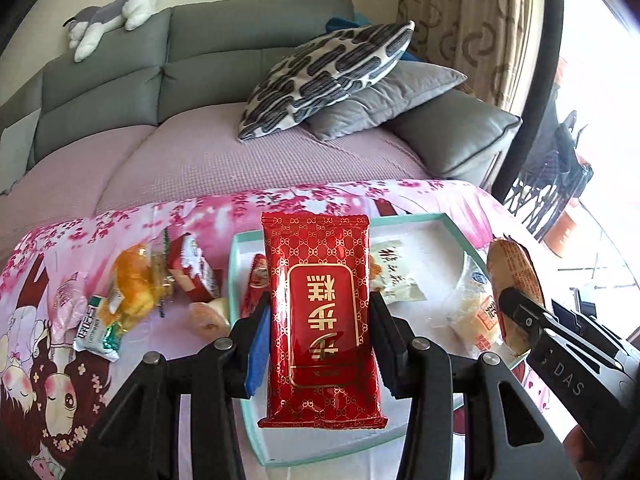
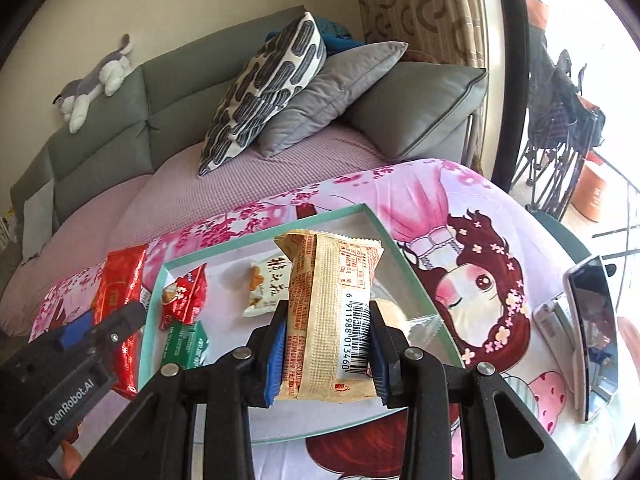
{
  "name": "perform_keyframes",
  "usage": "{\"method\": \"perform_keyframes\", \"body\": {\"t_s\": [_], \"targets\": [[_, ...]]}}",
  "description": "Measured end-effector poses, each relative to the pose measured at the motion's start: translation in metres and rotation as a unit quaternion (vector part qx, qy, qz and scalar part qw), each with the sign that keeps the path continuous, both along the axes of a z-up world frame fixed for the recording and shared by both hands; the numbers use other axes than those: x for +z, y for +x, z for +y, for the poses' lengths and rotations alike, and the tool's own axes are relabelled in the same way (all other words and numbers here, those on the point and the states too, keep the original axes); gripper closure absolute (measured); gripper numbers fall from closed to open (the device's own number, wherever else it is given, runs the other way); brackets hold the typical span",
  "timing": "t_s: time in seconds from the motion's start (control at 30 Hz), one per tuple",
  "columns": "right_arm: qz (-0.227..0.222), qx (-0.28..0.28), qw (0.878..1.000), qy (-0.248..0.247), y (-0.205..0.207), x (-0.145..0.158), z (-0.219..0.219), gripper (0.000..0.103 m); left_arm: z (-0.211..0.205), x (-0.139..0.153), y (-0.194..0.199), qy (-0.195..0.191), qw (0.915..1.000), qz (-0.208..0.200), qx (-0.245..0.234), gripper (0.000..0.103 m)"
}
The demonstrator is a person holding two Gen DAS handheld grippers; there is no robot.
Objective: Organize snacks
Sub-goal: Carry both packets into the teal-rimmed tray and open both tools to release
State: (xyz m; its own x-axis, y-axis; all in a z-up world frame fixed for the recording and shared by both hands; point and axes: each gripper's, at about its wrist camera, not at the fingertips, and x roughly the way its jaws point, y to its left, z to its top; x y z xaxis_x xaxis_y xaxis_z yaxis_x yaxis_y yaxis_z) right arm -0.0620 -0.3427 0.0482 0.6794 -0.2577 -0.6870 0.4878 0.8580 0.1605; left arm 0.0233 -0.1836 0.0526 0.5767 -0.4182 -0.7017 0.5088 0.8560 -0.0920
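Observation:
My left gripper (image 1: 322,332) is shut on a red snack packet with gold pattern (image 1: 322,320), held above the left side of the shallow teal-rimmed tray (image 1: 456,226). My right gripper (image 2: 330,348) is shut on a beige snack packet with a barcode (image 2: 332,312), held above the tray (image 2: 404,258). The red packet also shows in the right wrist view (image 2: 120,300), and the beige packet in the left wrist view (image 1: 516,280). Inside the tray lie a small red packet (image 2: 186,294), a green packet (image 2: 186,344) and a white packet (image 2: 266,286).
Loose snacks lie left of the tray on the pink cartoon cloth: an orange bread packet (image 1: 134,280), a red-white packet (image 1: 194,268), a green-white packet (image 1: 98,328). A phone on a stand (image 2: 592,332) is at the right. A sofa with cushions (image 1: 328,76) is behind.

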Motion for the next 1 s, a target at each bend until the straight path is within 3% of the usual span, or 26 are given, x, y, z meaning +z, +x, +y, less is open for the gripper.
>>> {"method": "perform_keyframes", "body": {"t_s": [0.33,1.0], "targets": [[0.009,0.004,1.000,0.008,-0.002,-0.009,-0.010,0.065,-0.041,-0.011,-0.018,0.018,0.9989,0.006,-0.043,0.056],[0.050,0.023,0.998,-0.004,0.012,-0.030,-0.003,0.065,-0.046,-0.046,0.001,0.053,0.9971,0.046,-0.029,0.056]]}}
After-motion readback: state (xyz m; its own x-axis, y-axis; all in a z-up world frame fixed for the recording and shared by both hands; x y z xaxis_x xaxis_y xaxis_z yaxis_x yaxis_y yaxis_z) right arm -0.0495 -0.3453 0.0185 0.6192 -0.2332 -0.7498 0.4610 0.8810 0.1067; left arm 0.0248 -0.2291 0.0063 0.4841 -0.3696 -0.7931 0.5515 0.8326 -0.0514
